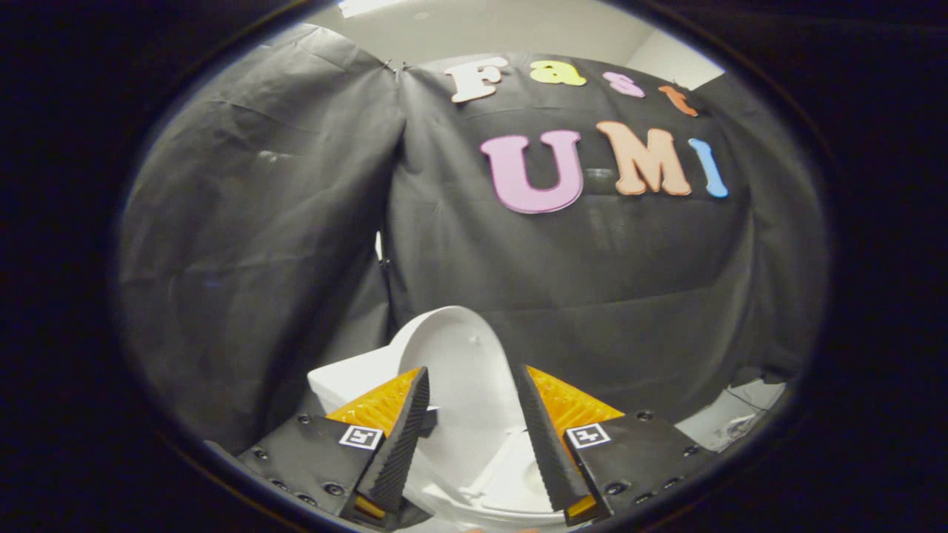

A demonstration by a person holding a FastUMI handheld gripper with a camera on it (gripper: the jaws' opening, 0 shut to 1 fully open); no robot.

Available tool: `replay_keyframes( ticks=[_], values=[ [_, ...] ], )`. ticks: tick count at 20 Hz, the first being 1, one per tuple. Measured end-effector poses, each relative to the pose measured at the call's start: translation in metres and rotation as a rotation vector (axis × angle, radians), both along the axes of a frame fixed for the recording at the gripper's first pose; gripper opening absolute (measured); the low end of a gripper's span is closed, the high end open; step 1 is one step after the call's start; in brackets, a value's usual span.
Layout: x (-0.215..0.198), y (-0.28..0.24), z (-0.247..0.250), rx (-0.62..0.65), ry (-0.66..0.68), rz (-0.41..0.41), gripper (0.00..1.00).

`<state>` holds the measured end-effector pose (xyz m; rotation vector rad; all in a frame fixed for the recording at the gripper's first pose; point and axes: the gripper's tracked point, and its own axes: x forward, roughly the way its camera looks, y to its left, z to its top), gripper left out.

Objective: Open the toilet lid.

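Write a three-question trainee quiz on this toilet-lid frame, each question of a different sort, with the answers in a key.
1. True or false: the toilet lid stands raised, leaning back toward the tank.
2. The gripper is: A) shut on the lid; B) open, fingers apart with the lid showing in the gap; C) shut on nothing.
3. Fill in: behind the toilet hangs the booth's black ____ wall.

Key: 1 true; 2 B; 3 cloth.

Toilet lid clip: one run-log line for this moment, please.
toilet lid: raised, upright against tank | gripper: open, fingers either side of lid, gripping nothing | seat: down
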<state>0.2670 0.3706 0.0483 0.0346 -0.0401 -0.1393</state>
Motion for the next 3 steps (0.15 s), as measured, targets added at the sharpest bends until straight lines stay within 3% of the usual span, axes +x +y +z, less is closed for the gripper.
replay_keyframes(
  ticks=[3],
  values=[
    [-0.019, -0.065, 0.004, -0.024, 0.007, -0.099, 0.75]
  ],
)
